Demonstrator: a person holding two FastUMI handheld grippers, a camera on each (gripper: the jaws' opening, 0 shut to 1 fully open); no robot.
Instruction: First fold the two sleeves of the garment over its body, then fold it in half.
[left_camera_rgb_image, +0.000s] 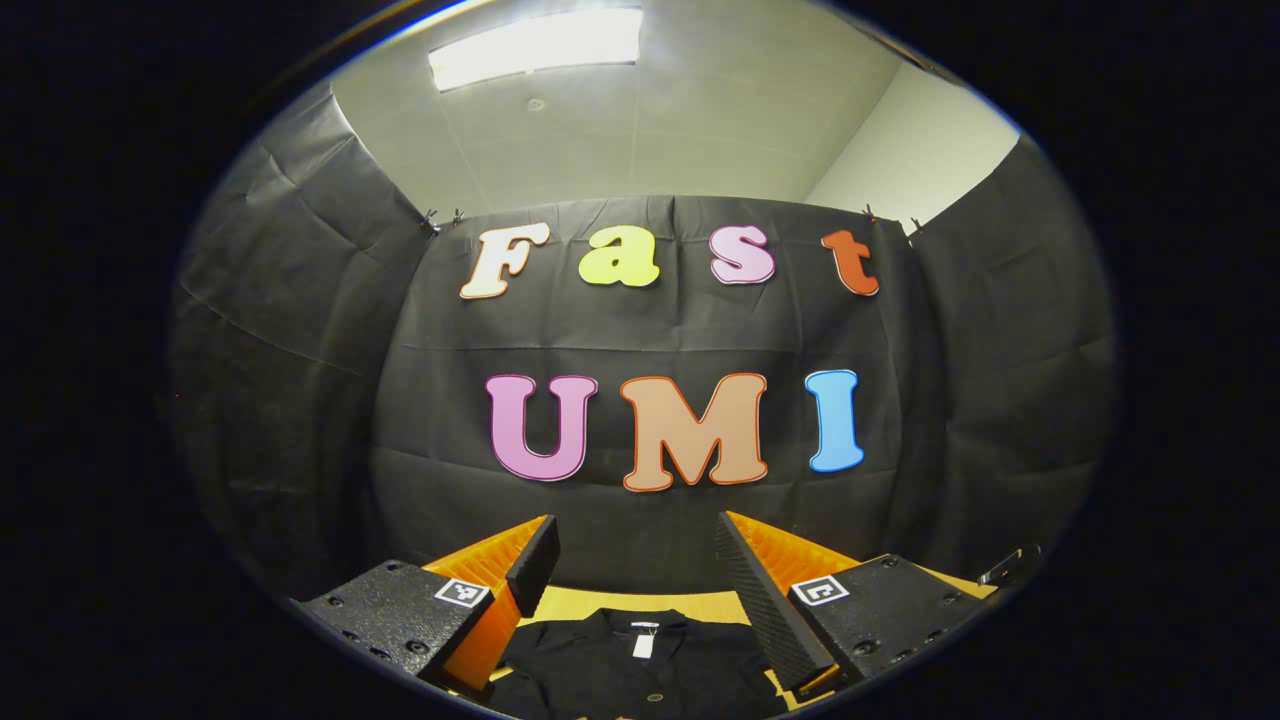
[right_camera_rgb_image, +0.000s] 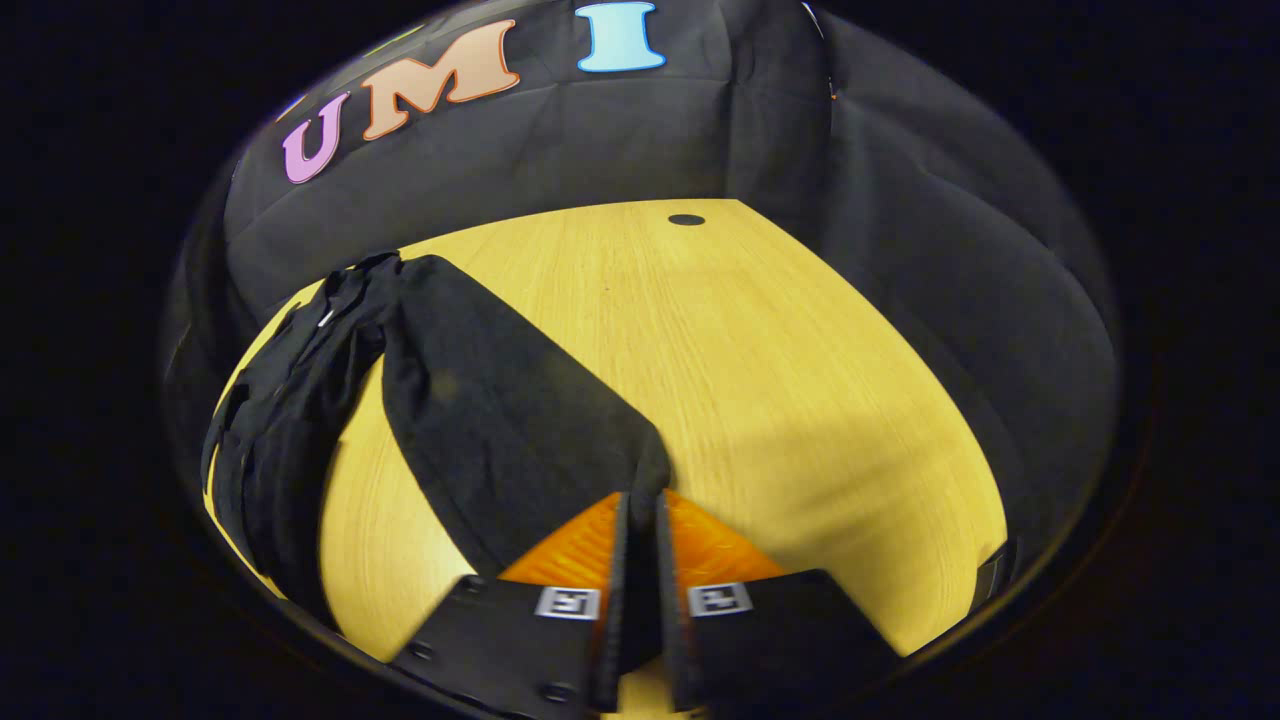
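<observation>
Right gripper view showed the right tongs nearly closed, both fingers pinching the end of a black sleeve. That sleeve stretched taut from the tongs across the wooden surface toward the rest of the black garment, which lay bunched along the surface's left edge. A small dark hole sat near the far edge of the surface, well apart from the cloth. Left gripper view showed the left tongs spread wide, holding nothing and raised above the garment's collar, whose white tag lay between the fingers, near the far edge of the surface.
</observation>
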